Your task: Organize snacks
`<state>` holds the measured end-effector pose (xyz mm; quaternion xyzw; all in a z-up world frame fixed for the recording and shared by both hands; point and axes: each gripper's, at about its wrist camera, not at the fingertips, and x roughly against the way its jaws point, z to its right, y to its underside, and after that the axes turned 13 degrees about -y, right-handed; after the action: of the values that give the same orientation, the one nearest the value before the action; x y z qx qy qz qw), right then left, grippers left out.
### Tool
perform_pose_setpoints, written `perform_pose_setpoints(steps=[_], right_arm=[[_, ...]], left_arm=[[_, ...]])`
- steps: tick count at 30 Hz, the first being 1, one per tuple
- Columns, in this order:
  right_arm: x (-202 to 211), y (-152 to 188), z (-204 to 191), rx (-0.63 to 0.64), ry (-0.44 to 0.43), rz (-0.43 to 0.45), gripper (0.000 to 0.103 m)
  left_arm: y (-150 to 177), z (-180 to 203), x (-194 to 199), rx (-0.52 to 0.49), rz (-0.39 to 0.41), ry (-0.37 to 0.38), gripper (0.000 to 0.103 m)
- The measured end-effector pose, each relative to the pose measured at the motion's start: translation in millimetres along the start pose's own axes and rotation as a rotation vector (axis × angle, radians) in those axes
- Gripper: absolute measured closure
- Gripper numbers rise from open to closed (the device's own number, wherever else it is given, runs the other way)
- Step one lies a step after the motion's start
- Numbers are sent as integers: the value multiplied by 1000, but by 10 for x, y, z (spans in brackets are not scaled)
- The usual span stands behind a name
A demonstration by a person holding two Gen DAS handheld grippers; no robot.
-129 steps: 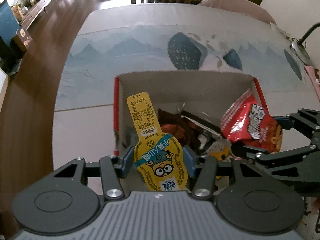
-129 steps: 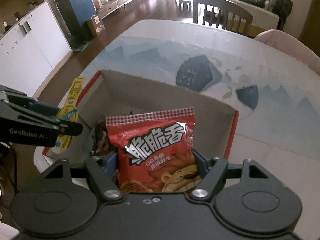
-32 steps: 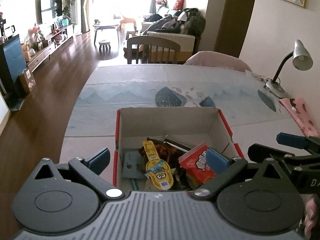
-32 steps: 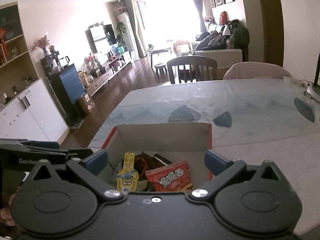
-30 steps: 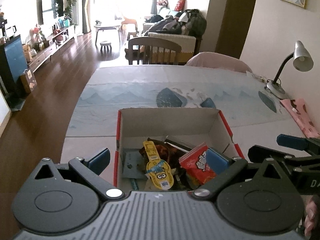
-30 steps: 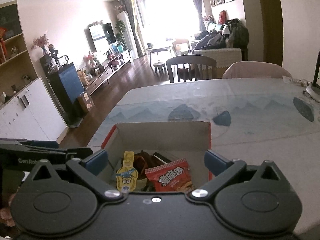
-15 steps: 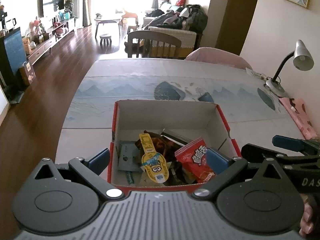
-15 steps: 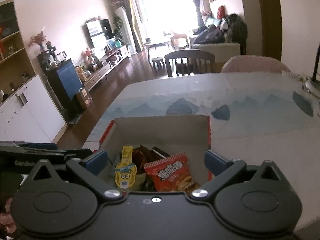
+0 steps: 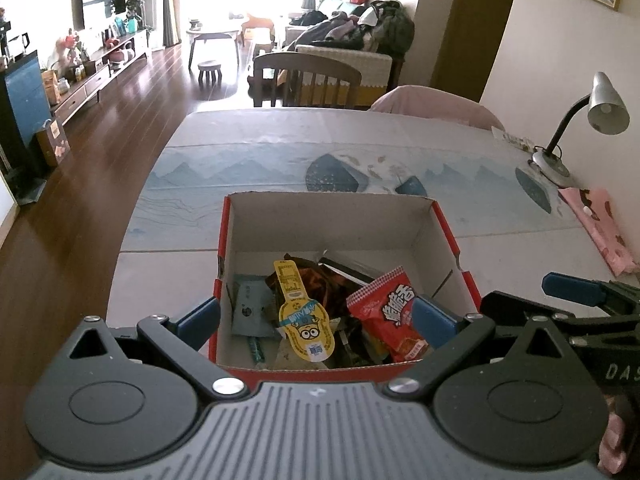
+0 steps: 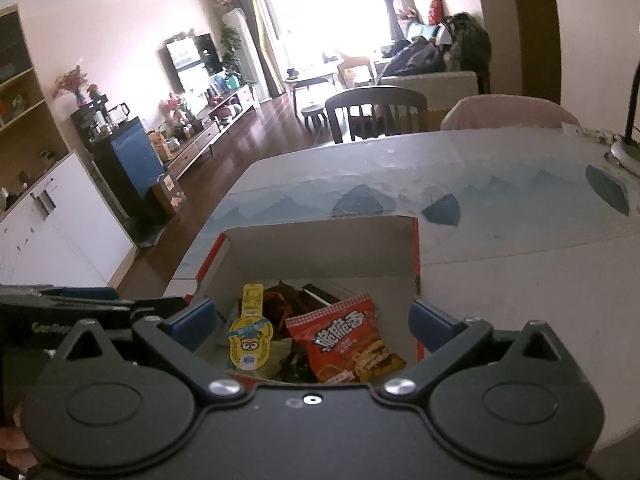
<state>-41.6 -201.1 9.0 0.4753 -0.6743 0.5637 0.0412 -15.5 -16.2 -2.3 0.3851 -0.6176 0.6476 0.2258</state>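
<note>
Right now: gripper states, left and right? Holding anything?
Left gripper: open, holding nothing, above the snack box.
Right gripper: open, holding nothing; the red snack bag lies in the box.

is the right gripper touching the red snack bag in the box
Apart. In the right wrist view the right gripper has its jaws spread wide and empty, while the red snack bag lies down in the cardboard box, clear of both fingers.

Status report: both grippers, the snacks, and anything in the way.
Left gripper open, empty. Right gripper open, empty. Yellow snack and red snack bag lying in the box. Nothing in the way.
</note>
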Motion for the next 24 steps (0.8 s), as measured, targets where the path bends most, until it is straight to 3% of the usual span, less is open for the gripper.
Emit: perform_pose_setpoints(steps=[24], right_arm=[[52, 32, -9, -9, 12, 8, 0]], left_arm=[[3, 42, 3, 5, -9, 18, 0]])
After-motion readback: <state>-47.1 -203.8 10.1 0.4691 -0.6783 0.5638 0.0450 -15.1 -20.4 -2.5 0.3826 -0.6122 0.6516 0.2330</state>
